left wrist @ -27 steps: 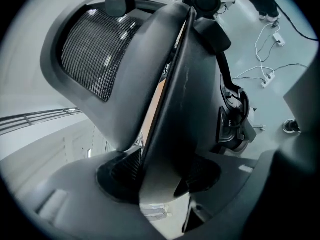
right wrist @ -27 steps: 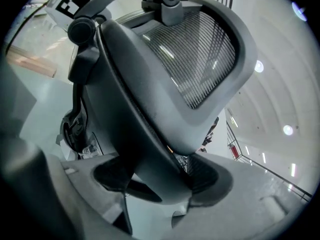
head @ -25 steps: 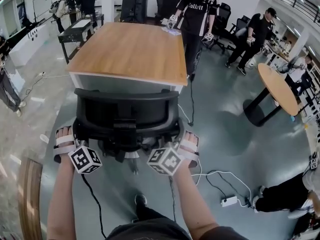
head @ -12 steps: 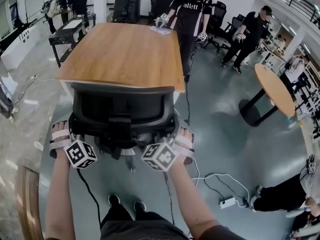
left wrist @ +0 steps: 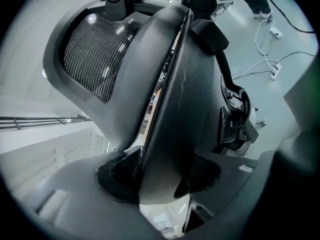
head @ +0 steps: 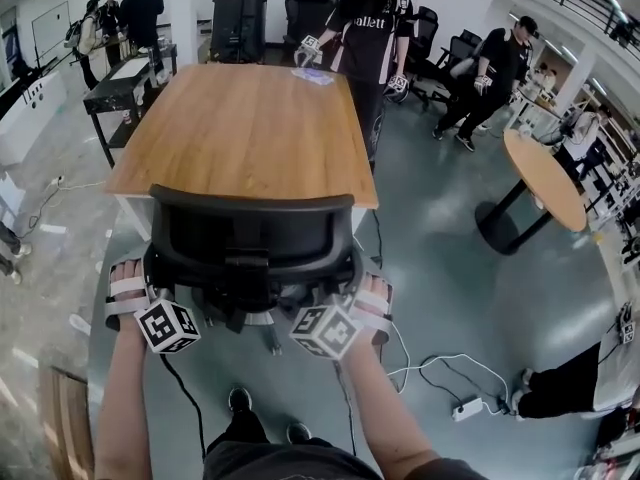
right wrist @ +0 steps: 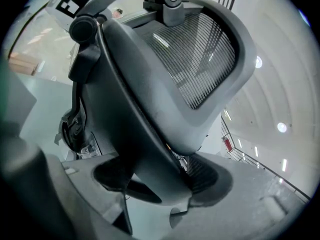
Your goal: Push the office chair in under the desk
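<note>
Both grippers hold the chair [head: 250, 233] by its back in the head view, the left gripper [head: 140, 286] on the left edge and the right gripper [head: 365, 293] on the right, with the chair at the desk's [head: 240, 128] near end and its back overlapping the near edge. In the left gripper view, the pads clamp the back's rim, jaws partly spread. In the right gripper view, the jaws stand wider, closed on the opposite rim.
</note>
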Demonstrator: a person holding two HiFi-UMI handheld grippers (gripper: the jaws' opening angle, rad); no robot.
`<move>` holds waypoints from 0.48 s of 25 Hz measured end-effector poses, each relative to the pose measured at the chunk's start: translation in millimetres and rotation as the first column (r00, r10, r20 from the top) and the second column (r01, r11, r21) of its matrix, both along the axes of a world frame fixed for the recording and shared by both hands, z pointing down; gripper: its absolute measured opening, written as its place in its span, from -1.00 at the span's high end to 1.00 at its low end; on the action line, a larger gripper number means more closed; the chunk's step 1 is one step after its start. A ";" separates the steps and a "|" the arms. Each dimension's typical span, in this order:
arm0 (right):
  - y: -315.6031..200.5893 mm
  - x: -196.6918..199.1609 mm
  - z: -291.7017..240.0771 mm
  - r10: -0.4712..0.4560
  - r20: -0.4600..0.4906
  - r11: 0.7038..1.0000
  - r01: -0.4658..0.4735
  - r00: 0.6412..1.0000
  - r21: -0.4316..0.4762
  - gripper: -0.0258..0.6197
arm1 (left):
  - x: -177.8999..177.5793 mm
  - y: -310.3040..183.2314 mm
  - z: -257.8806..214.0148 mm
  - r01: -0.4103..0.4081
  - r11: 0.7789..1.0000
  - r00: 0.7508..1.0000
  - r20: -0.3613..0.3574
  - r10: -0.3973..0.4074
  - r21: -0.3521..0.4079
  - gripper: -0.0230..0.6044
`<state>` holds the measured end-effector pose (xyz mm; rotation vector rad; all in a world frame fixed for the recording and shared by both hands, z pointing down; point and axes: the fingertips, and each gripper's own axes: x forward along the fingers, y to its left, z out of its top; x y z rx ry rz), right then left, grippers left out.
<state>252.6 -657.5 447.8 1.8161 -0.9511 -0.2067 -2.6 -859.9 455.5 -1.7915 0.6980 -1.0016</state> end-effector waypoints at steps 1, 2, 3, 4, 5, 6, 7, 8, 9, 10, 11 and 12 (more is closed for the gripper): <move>-5.7 2.3 -0.3 0.002 -0.002 1.000 -0.002 1.000 0.001 -0.03 | 3.1 -6.6 -0.2 -0.006 1.000 1.000 -0.001 0.006 0.001 0.12; -12.0 4.5 -1.1 0.005 -0.004 1.000 -0.005 1.000 0.002 -0.03 | 5.9 -13.7 -0.4 -0.010 1.000 1.000 0.000 0.010 0.000 0.12; -18.8 6.5 -2.1 0.007 -0.006 1.000 -0.007 1.000 0.004 -0.03 | 8.2 -21.2 -1.0 -0.011 1.000 1.000 0.001 0.011 -0.002 0.12; -25.8 8.3 -3.1 0.009 -0.008 1.000 -0.009 1.000 0.006 -0.03 | 10.4 -28.6 -1.7 -0.012 1.000 1.000 0.003 0.012 -0.005 0.12; -32.5 10.1 -3.7 0.009 -0.010 1.000 -0.009 1.000 0.007 -0.03 | 12.4 -35.7 -2.4 -0.012 1.000 1.000 0.004 0.012 -0.006 0.12; -39.0 11.8 -3.8 0.009 -0.012 1.000 -0.009 1.000 0.008 -0.03 | 14.4 -42.5 -2.8 -0.013 1.000 1.000 0.005 0.013 -0.008 0.12; -45.1 13.7 -3.8 0.009 -0.012 1.000 -0.009 1.000 0.010 -0.03 | 16.6 -48.9 -3.0 -0.014 1.000 1.000 0.005 0.014 -0.009 0.12; -51.0 15.9 -4.0 0.009 -0.012 1.000 -0.009 1.000 0.012 -0.03 | 19.1 -55.2 -3.3 -0.014 1.000 1.000 0.006 0.014 -0.011 0.12; -56.7 18.5 -4.6 0.009 -0.012 1.000 -0.009 1.000 0.013 -0.03 | 22.1 -61.4 -3.9 -0.014 1.000 1.000 0.006 0.014 -0.013 0.12; -62.7 21.3 -5.6 0.010 -0.012 1.000 -0.010 1.000 0.013 -0.03 | 25.3 -68.0 -4.9 -0.015 1.000 1.000 0.007 0.015 -0.014 0.12; -69.3 23.9 -7.1 0.011 -0.013 1.000 -0.011 1.000 0.013 -0.03 | 28.5 -75.5 -6.5 -0.015 1.000 1.000 0.007 0.015 -0.016 0.12; -77.3 25.9 -9.2 0.012 -0.014 1.000 -0.012 1.000 0.012 -0.03 | 31.3 -84.5 -8.6 -0.016 1.000 1.000 0.007 0.016 -0.018 0.12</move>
